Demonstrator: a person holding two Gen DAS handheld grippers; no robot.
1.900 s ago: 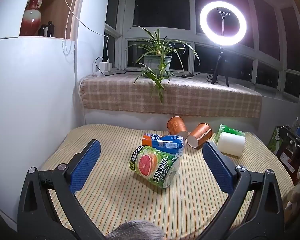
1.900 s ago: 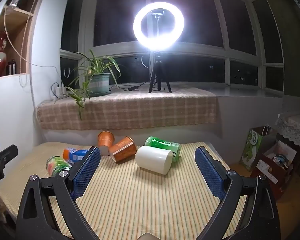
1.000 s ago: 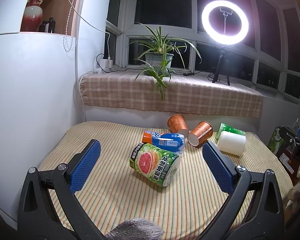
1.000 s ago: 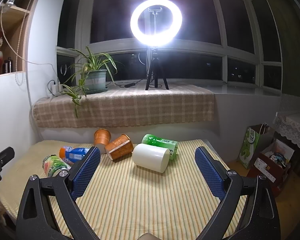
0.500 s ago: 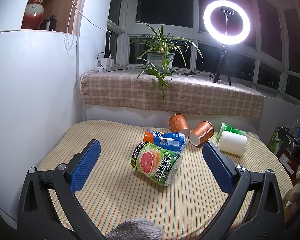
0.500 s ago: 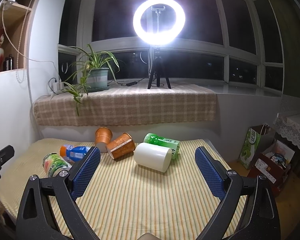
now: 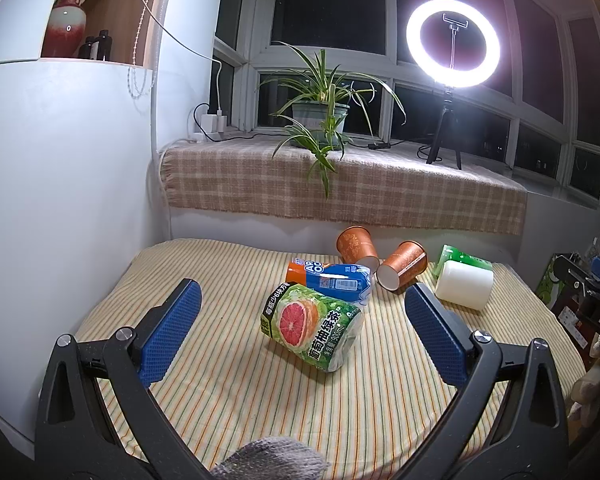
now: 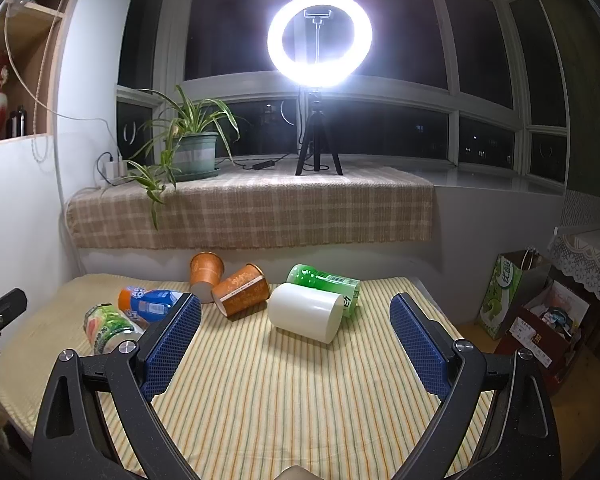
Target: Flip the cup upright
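Observation:
Two orange paper cups lie on their sides at the back of the striped table (image 8: 300,400): one (image 8: 242,290) with its mouth toward me, also in the left wrist view (image 7: 402,268), and one (image 8: 206,270) behind it, also in the left wrist view (image 7: 354,242). A white cup (image 8: 306,316) lies on its side to their right, also in the left wrist view (image 7: 464,286). My left gripper (image 7: 300,324) is open and empty, short of the grapefruit bottle (image 7: 314,326). My right gripper (image 8: 296,340) is open and empty, short of the white cup.
A blue-labelled bottle (image 7: 332,278) and a green bottle (image 8: 326,282) also lie on the table. A plaid-covered sill (image 8: 260,204) with a potted plant (image 8: 188,152) and a ring light (image 8: 320,40) runs behind. A white wall (image 7: 60,200) stands at left, boxes and bags (image 8: 540,320) at right.
Both grippers have drifted only slightly, so the views shift a little. Both stay open. No object on the table has moved.

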